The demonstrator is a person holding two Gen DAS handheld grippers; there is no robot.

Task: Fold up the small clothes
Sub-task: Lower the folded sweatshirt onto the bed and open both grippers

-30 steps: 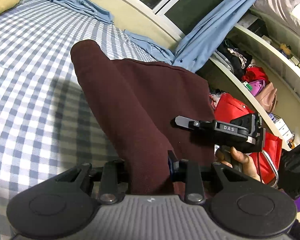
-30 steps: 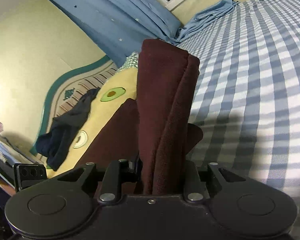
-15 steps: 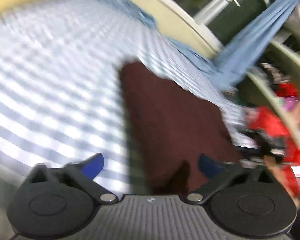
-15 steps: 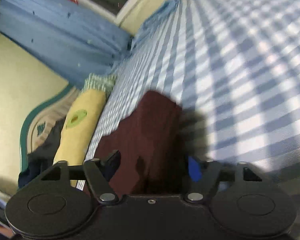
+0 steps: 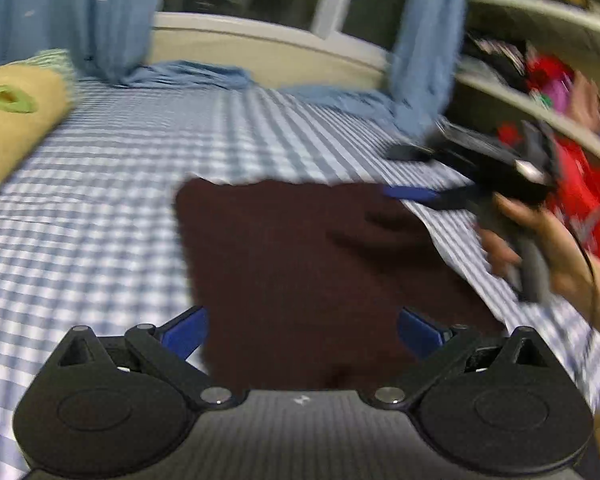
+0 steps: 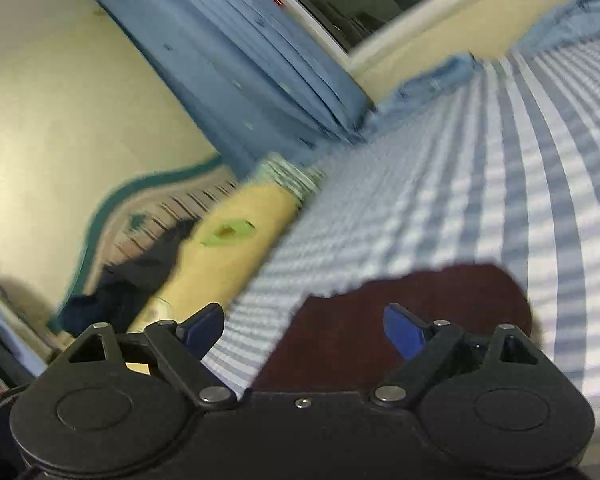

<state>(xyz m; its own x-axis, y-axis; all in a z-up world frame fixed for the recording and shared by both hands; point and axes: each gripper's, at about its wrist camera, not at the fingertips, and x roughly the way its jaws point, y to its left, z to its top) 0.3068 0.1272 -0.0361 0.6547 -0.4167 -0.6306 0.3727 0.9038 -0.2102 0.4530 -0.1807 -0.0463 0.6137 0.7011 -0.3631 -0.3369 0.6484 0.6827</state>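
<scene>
A dark maroon garment [image 5: 300, 248] lies flat in a folded rectangle on the blue-and-white checked bed sheet [image 5: 100, 200]. My left gripper [image 5: 302, 332] stands wide open at its near edge, blue pads apart and not pressing the cloth. To the right in the left wrist view, a hand [image 5: 548, 240] holds my right gripper [image 5: 408, 172] over the garment's far right corner. In the right wrist view the right gripper [image 6: 304, 326] has its jaws opening above the garment [image 6: 400, 308], with nothing pinched between the pads.
A yellow bolster with an avocado print [image 5: 16, 120] [image 6: 236, 240] lies along the bed's left side. Blue curtains [image 5: 80, 20] and a window stand behind. Shelves with red bags [image 5: 580, 184] line the right. Dark clothes [image 6: 132, 280] hang by the headboard.
Both grippers were shut on the hanging maroon garment; both have let go and opened. The garment has dropped flat onto the sheet, and the left view has swung toward the window.
</scene>
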